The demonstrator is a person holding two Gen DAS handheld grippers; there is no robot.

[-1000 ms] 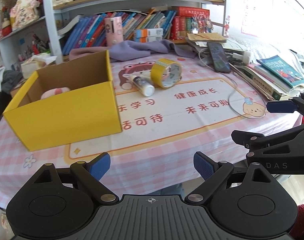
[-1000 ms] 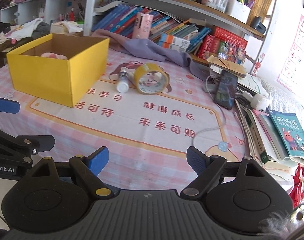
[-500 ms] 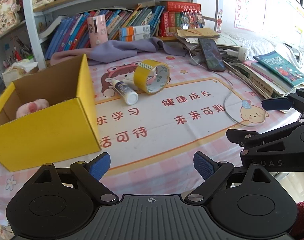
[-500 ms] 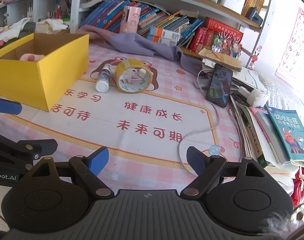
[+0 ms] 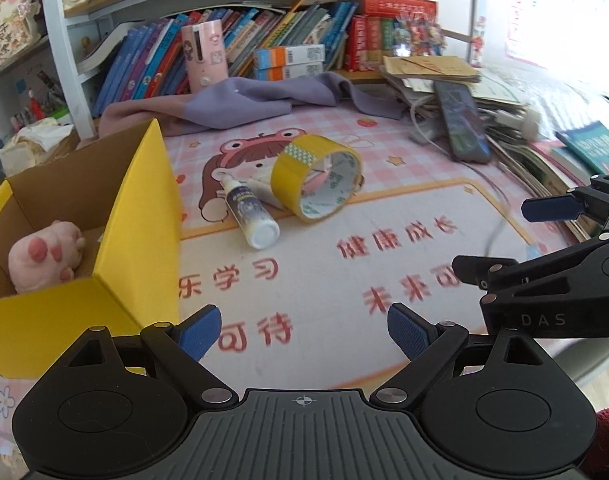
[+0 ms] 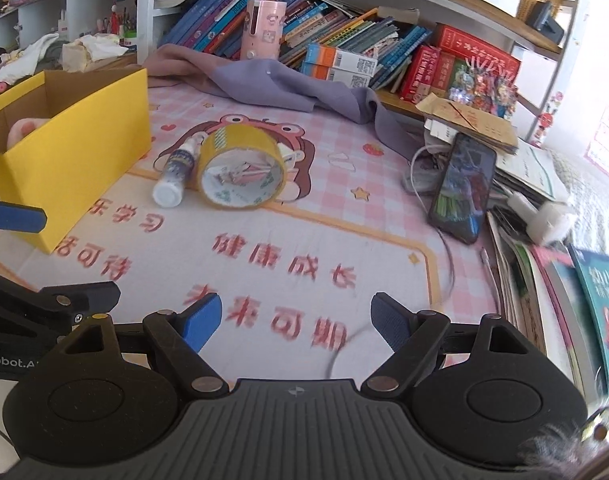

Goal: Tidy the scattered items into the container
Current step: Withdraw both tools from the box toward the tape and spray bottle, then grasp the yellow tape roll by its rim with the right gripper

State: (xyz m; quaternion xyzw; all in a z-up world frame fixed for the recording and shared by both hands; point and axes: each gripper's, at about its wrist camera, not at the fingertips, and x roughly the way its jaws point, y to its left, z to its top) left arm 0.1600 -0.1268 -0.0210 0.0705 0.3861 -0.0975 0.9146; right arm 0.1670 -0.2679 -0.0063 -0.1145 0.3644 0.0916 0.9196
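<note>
Both tongs, left (image 5: 303, 330) and right (image 6: 296, 322), wide, empty | bottle (image 5: 250, 215) flat, cap end toward camera | tape roll (image 5: 316, 178) tilted beside it

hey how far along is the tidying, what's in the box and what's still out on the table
Done: a pink paw toy sits in the yellow box. In hand: nothing; the left tool and right tool are open. Left: the tape roll and small bottle lie touching on the mat.

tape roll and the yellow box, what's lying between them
A small white spray bottle lies on its side between the yellow tape roll and the yellow cardboard box, right against the roll. Both wrist views show it.
</note>
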